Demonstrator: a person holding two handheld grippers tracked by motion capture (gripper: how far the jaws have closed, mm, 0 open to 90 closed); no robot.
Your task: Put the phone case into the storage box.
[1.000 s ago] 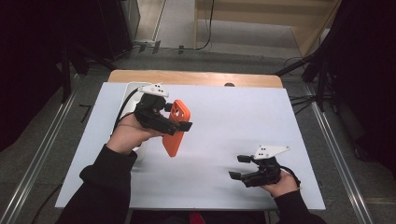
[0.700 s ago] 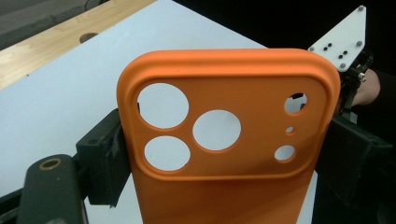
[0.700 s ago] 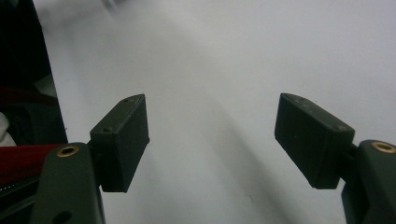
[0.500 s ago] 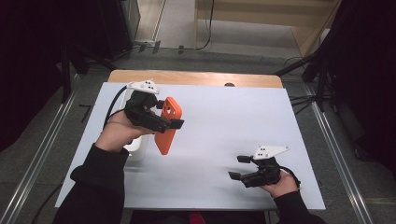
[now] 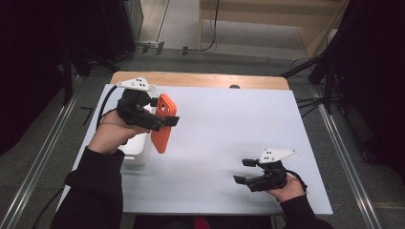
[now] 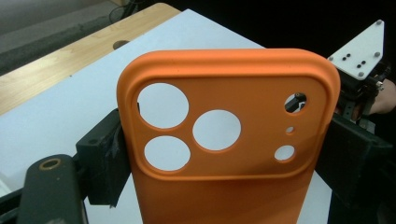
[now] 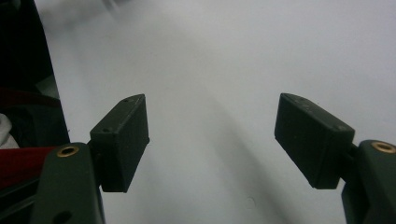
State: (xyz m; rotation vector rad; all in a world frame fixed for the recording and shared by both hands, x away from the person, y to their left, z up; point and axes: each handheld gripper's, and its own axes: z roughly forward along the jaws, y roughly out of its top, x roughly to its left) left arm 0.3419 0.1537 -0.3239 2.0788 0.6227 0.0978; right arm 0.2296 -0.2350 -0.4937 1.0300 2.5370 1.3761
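An orange phone case with round camera cut-outs hangs above the left part of the white table. My left gripper is shut on it. In the left gripper view the two black pads press on the case from both sides, just below the cut-outs. My right gripper rests low near the table's front right, held in a hand. In the right gripper view its jaws stand open over bare white table with nothing between them.
A white box sits on the table under my left hand, right beside the case's lower end. A wooden strip runs along the far edge. The right gripper's white plate appears behind the case.
My left gripper has carried the orange case to the left and a little higher, and it now hangs beside the white box. The right gripper has stayed put.
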